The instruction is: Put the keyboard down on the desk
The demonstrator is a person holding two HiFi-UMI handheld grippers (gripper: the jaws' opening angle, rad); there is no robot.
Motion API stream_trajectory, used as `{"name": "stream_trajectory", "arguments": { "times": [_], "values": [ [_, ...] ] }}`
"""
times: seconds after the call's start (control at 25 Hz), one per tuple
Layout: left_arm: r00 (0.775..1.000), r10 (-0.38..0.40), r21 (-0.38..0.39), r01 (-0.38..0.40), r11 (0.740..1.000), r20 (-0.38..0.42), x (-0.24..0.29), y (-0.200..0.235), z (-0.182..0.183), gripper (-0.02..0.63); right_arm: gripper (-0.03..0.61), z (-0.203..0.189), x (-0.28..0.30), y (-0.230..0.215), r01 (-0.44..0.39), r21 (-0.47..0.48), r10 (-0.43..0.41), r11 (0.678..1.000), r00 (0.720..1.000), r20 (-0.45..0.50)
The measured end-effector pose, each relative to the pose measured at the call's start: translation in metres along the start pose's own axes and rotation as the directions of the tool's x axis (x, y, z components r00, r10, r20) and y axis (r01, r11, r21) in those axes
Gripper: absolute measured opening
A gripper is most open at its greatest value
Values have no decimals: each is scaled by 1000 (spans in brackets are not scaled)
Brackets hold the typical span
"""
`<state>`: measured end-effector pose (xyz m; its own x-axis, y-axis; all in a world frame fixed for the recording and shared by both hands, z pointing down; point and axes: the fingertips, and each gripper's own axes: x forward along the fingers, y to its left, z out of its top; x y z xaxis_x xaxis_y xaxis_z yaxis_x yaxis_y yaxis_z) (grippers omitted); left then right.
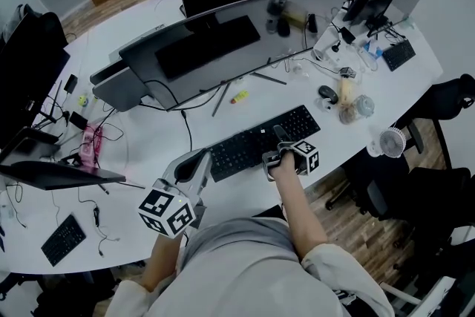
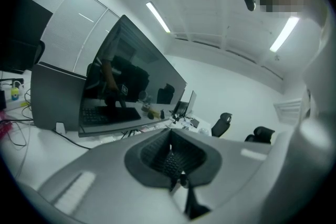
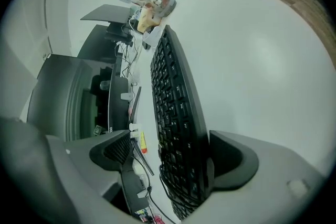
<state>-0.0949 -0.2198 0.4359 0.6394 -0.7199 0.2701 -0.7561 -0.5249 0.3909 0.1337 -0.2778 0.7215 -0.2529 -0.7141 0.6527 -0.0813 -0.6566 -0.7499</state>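
The black keyboard (image 1: 256, 141) lies flat on the white desk (image 1: 245, 193), in front of the curved monitor. My right gripper (image 1: 280, 154) is at the keyboard's front edge, right of its middle. In the right gripper view the keyboard (image 3: 170, 92) runs between the open jaws of this gripper (image 3: 173, 157). The right pad (image 3: 231, 157) sits against the keyboard, while the left pad (image 3: 116, 148) stands well clear of it. My left gripper (image 1: 199, 163) is by the keyboard's left end. In its own view it (image 2: 170, 152) points up at the monitor, pads together and holding nothing.
A wide curved monitor (image 1: 223, 48) stands behind the keyboard. A mouse (image 1: 327, 93), a jar (image 1: 347, 109) and a small fan (image 1: 391, 141) sit at the right. Cables, a pink item (image 1: 90, 145) and a second keyboard (image 1: 63, 239) lie at the left. An office chair (image 1: 415, 197) stands at the right.
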Motion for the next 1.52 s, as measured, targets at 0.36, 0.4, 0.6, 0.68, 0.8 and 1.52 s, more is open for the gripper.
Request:
{"name": "stream_trajectory", "arguments": {
  "times": [0.36,0.4,0.6,0.68,0.8,1.52],
  "values": [
    [1000,-13,-5,13,1000,14,-5,-6,1,0,453,0,-11,-9,-21,29,21,999,1000,4],
    [1000,-16,-5,16,1000,14,-5,-7,0,0,451,0,-12,-9,-23,29,23,999,1000,4],
    [999,-29,0,29,1000,16,-5,-14,0,0,437,-1,-18,-9,-44,29,44,999,999,-4],
    [999,-33,0,33,999,16,-5,-17,-1,0,422,-2,-22,-8,-59,34,60,998,998,-14],
    [999,-40,0,40,999,16,-6,-19,-3,0,395,-3,-26,-10,-76,44,77,996,997,-21],
    [999,-44,-4,44,999,14,-15,-23,-26,0,179,-39,-81,9,-285,-60,265,957,937,-226]
  ]
}}
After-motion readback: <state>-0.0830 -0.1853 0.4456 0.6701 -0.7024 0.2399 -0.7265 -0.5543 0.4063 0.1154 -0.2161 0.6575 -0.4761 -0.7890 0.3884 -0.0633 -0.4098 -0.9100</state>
